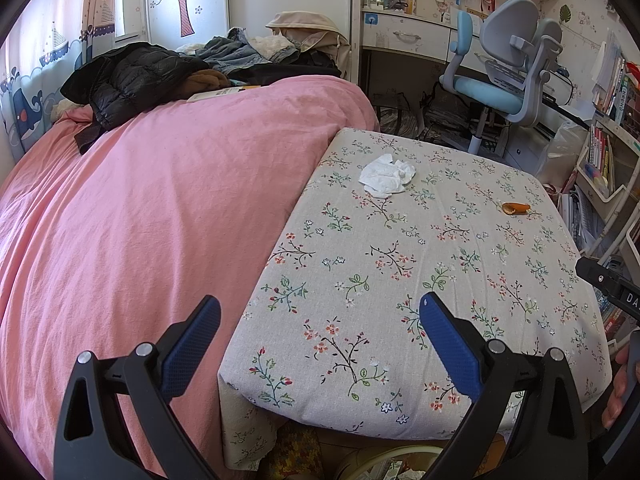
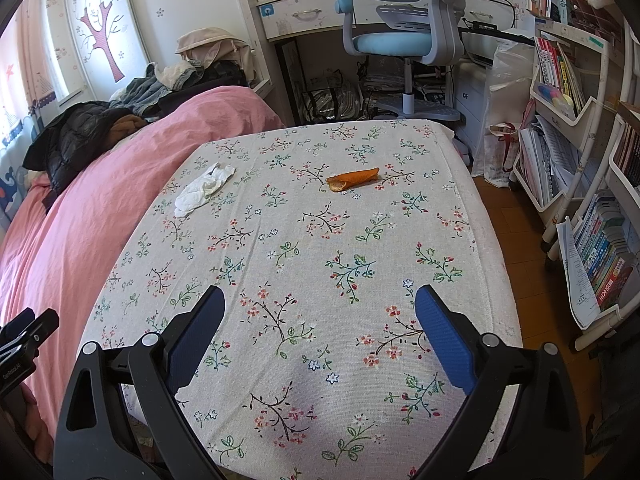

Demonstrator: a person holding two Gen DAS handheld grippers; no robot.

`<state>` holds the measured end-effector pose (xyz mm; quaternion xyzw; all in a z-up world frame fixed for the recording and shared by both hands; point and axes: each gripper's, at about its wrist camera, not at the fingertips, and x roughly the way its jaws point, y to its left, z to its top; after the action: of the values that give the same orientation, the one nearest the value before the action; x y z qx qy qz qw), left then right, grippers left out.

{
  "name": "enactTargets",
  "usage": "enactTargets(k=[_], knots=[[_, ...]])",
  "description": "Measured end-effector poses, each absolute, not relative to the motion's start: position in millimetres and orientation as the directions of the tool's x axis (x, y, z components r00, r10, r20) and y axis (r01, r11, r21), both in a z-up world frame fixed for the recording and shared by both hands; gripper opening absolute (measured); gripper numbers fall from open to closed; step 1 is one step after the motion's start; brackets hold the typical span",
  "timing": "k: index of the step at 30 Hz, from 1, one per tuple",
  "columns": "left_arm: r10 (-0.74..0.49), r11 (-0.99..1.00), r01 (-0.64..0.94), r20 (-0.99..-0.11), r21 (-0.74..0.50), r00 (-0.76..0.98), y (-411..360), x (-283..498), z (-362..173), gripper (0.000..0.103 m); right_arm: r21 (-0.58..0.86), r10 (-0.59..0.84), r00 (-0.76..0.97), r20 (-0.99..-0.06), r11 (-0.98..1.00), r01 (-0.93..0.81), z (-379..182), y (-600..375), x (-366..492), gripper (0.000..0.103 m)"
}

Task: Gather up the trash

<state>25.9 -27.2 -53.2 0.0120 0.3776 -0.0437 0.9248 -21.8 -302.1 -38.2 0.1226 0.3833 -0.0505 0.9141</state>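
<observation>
Far left: curtain w/ boats and whales (image 1: 24,92), then pink bed (image 1: 132,208) running alongside the table. Black puffer jacket (image 1: 132,76) and a heap of clothes (image 1: 256,50) piled at the bed's far end, well apart from the trash.

Left gripper (image 1: 320,314) hangs over the near left corner of the table, half over the bed edge, jaws spread wide, nothing btwn the blue pads (image 1: 192,352). Table w/ floral cloth (image 1: 360,280) butts against the bed.

Crumpled white tissue (image 1: 387,176) lies on the far left part of the cloth, near the bed-side edge. Orange peel (image 1: 517,208) lies further right, approx mid-width in the right wrist view, well apart from the tissue. Bare cloth btwn both grippers and both bits; nothing blocks the way.

Right gripper (image 2: 320,304) hangs over the near middle of the table, jaws also wide apart, empty; peel (image 2: 354,179) straight ahead, tissue (image 2: 202,190) off to its left.

Beyond the table: blue-grey desk chair (image 2: 394,36) at a white desk (image 2: 304,12). Right side: white plastic bag (image 2: 510,76), then bookshelves (image 2: 568,92) crammed w/ books, standing on wood floor (image 2: 516,232).

Below the table's near edge in the left wrist view: a bin rim w/ stuff inside (image 1: 384,464), partly hidden.
</observation>
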Motion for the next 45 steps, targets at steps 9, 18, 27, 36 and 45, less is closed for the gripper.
enactTargets(k=[9, 18, 27, 36, 45], knots=[[-0.071, 0.996, 0.09, -0.7, -0.011, 0.711, -27.3, 25.8, -52.9, 0.095, 0.185, 0.001, 0.701, -0.713, 0.965, 0.186, -38.0, -302.1, -21.7, 0.092], [-0.072, 0.996, 0.09, -0.7, -0.01, 0.711, -27.1, 25.9, -52.8, 0.095, 0.185, 0.002, 0.701, -0.714, 0.965, 0.186, -37.9, -302.0, -21.7, 0.092], [-0.082, 0.995, 0.095, -0.697, -0.019, 0.713, -27.1, 28.3, -51.7, 0.095, 0.155, 0.0, 0.692, -0.722, 0.974, 0.162, -41.9, -293.7, -15.5, 0.092], [-0.126, 0.992, 0.103, -0.716, -0.076, 0.687, -26.7, 49.3, -53.6, 0.095, 0.131, 0.024, 0.687, -0.727, 0.986, 0.103, -48.5, -285.8, 3.7, 0.092], [-0.109, 0.994, 0.073, -0.742, -0.081, 0.662, -27.4, 89.3, -63.9, 0.095, 0.129, 0.03, 0.674, -0.738, 0.987, 0.097, -62.6, -292.8, 50.8, 0.092]])
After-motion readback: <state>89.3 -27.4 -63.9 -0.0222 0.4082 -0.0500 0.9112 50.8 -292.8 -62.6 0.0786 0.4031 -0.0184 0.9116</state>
